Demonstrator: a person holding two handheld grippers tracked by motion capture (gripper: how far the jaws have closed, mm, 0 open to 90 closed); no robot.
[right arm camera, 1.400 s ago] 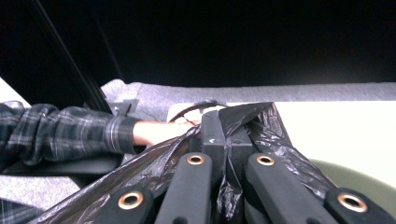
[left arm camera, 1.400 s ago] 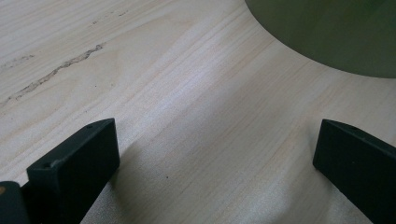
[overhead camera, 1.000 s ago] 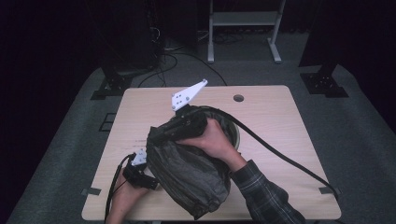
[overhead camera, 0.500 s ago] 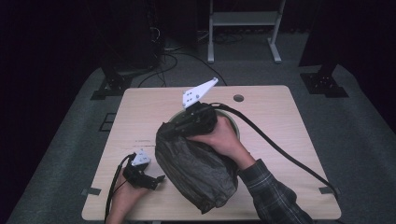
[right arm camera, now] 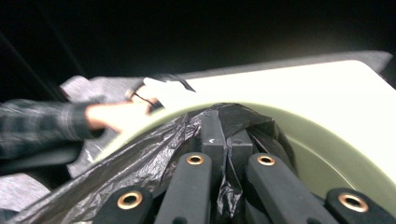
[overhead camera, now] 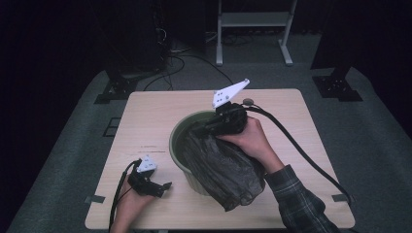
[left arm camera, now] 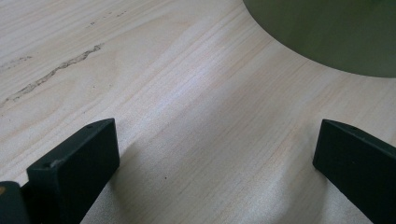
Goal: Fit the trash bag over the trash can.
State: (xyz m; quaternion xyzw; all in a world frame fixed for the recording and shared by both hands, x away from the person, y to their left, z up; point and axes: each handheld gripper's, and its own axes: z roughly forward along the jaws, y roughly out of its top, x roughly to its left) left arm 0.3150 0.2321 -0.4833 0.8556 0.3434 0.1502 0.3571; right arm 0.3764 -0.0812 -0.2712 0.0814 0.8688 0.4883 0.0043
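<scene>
1. Right gripper [overhead camera: 221, 124] jaws closed together, pinching the crumpled black plastic bag [overhead camera: 221, 167] at its top edge.
2. Bag drapes from those jaws over the near rim of the round pale green bucket [overhead camera: 179, 145], partly inside it.
3. Left gripper [overhead camera: 163, 187] jaws wide apart, holding nothing, low over the light wooden table [overhead camera: 145, 116], bucket wall just ahead.

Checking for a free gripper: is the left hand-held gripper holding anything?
No: the left hand-held gripper has its jaws wide apart over bare table.
</scene>
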